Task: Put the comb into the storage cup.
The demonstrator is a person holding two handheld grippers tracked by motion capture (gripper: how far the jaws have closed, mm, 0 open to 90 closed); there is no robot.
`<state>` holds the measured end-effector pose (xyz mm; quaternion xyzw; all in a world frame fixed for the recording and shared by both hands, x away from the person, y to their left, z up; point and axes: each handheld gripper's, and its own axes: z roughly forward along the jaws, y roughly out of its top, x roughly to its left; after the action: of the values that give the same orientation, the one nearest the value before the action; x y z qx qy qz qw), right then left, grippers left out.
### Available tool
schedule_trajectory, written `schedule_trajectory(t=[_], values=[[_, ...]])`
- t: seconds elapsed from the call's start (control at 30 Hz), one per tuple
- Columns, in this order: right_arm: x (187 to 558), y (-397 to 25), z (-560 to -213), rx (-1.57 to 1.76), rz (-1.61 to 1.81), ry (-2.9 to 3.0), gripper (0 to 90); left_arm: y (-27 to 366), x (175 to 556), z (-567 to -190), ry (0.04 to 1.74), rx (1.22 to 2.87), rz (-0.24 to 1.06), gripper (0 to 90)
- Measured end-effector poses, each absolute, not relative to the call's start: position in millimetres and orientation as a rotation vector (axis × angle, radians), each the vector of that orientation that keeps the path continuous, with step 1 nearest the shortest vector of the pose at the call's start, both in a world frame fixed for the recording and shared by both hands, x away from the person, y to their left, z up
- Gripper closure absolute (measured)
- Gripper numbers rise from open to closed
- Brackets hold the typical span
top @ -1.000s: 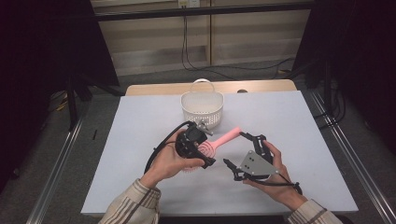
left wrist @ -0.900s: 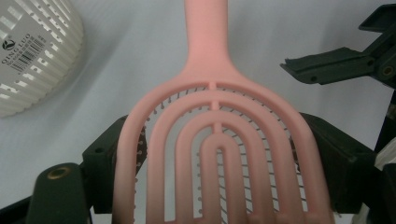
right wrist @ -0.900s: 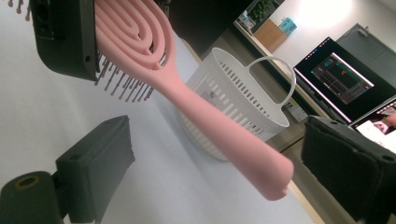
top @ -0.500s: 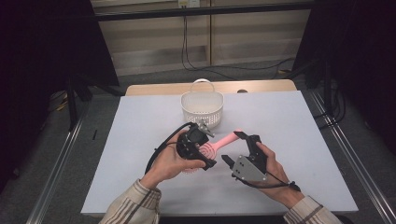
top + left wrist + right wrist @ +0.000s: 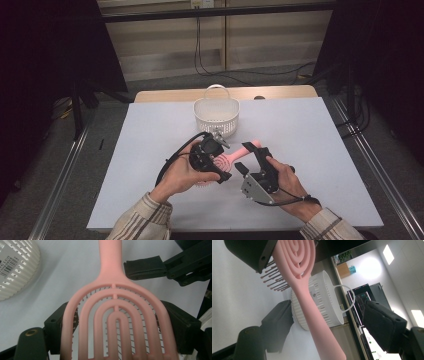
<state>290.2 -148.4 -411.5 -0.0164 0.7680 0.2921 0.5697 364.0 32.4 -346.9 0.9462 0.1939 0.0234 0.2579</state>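
L gripper [image 5: 225,165] holds pink brush [image 5: 235,156]; R gripper [image 5: 250,159] at handle, basket [image 5: 216,116] behind.

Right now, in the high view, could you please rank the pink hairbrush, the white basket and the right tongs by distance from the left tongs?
1. Pink hairbrush: clamped in the left tongs.
2. Right tongs: just right, around the handle.
3. White basket: farther back on the table.

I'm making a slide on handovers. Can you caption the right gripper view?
Open right gripper straddles the pink hairbrush handle, left gripper clamping its head, white basket behind.
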Motion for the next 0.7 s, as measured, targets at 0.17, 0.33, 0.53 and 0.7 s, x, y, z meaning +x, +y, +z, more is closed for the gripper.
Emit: schedule_trajectory(t=[0.17, 0.33, 0.53, 0.7], values=[[291, -146, -412, -0.075, 0.656, 1.784, 28.5, 32, 364, -347, 0.525, 2.57, 0.064, 19.8], [289, -142, -416, -0.137, 0.605, 1.772, 35.1, 31, 364, -346, 0.523, 2.571, 0.056, 19.8], [289, -139, -420, -0.129, 0.572, 1.772, 40.4, 31, 363, -347, 0.529, 2.569, 0.052, 19.8], [289, -136, -422, -0.148, 0.555, 1.766, 46.8, 29, 363, -347, 0.512, 2.578, 0.048, 19.8]])
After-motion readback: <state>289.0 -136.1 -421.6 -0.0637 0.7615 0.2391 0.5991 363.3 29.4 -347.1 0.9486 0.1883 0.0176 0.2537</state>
